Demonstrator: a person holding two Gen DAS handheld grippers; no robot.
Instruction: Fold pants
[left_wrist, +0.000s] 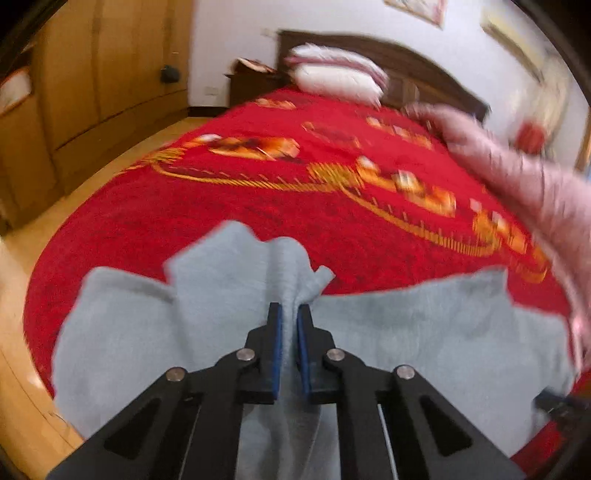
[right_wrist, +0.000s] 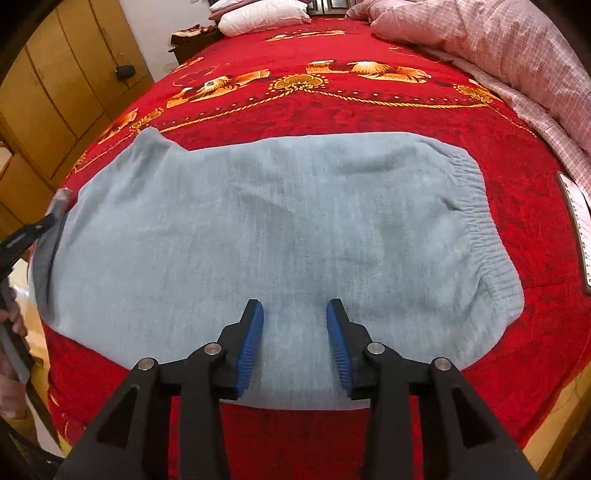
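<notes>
Light grey-blue knit pants (right_wrist: 280, 229) lie flat across the near end of a bed with a red patterned bedspread (right_wrist: 369, 118), ribbed waistband (right_wrist: 476, 229) to the right. My left gripper (left_wrist: 290, 314) is shut on a pinched ridge of the pants (left_wrist: 229, 332) and lifts the cloth near the leg end; the left wrist view is blurred. It shows in the right wrist view (right_wrist: 51, 218) at the left edge of the pants. My right gripper (right_wrist: 295, 310) is open and empty, hovering over the near edge of the pants.
A pink checked quilt (right_wrist: 498, 48) lies along the right of the bed. White pillows (right_wrist: 262, 16) lie at the headboard end. A flat white device (right_wrist: 580, 236) lies on the bedspread at right. Wooden wardrobes (right_wrist: 55, 92) stand on the left, with wooden floor beside the bed.
</notes>
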